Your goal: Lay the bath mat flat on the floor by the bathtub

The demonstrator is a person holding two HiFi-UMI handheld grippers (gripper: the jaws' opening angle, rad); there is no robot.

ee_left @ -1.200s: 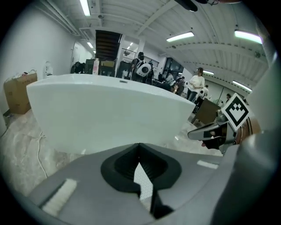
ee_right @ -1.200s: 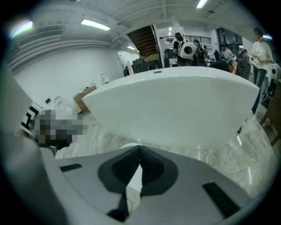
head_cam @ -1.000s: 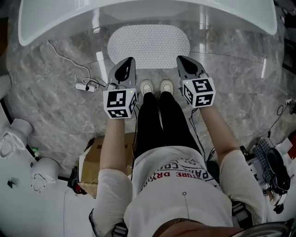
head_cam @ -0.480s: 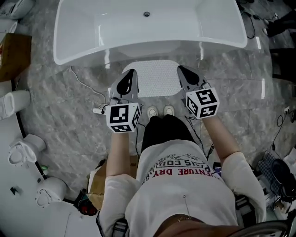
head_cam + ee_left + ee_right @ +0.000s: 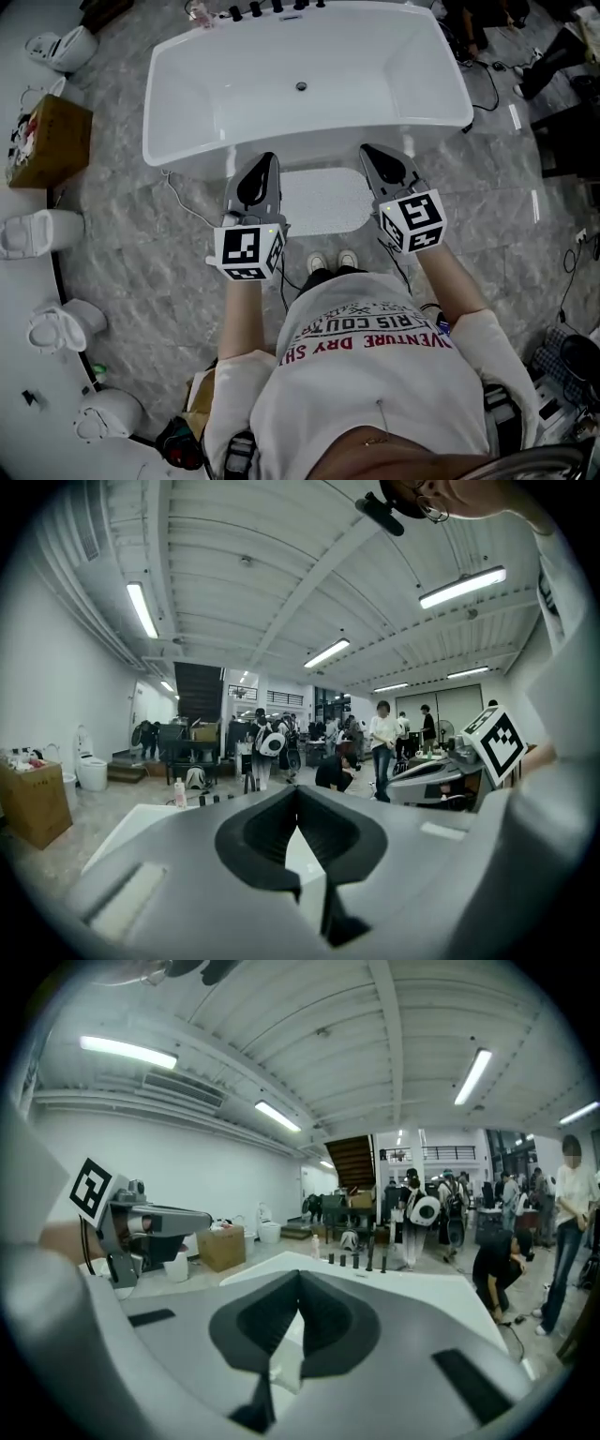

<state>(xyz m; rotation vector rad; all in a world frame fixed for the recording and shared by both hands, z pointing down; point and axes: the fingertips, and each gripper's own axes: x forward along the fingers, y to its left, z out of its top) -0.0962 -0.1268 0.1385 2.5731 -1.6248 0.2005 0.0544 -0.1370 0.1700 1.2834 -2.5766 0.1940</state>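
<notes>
The white dotted bath mat (image 5: 323,201) lies flat on the grey marble floor, right against the front of the white bathtub (image 5: 300,103). Both grippers are held up in the air above the mat's two ends and touch nothing. My left gripper (image 5: 263,163) is shut and empty; its jaws meet (image 5: 297,797) with nothing between them. My right gripper (image 5: 369,153) is shut and empty too (image 5: 300,1281). Both gripper views look level across the room, over the bathtub's rim (image 5: 394,1283). The person's white shoes (image 5: 319,262) stand just behind the mat.
A cardboard box (image 5: 49,141) and white toilets (image 5: 37,231) stand along the left wall. A white cable (image 5: 180,199) runs over the floor left of the mat. Taps (image 5: 267,8) line the tub's far rim. Several people (image 5: 382,731) stand far across the hall.
The person has straightened up: the head view now takes in the whole bathtub. Both grippers rose with it and stay shut above the mat, which has not moved.
</notes>
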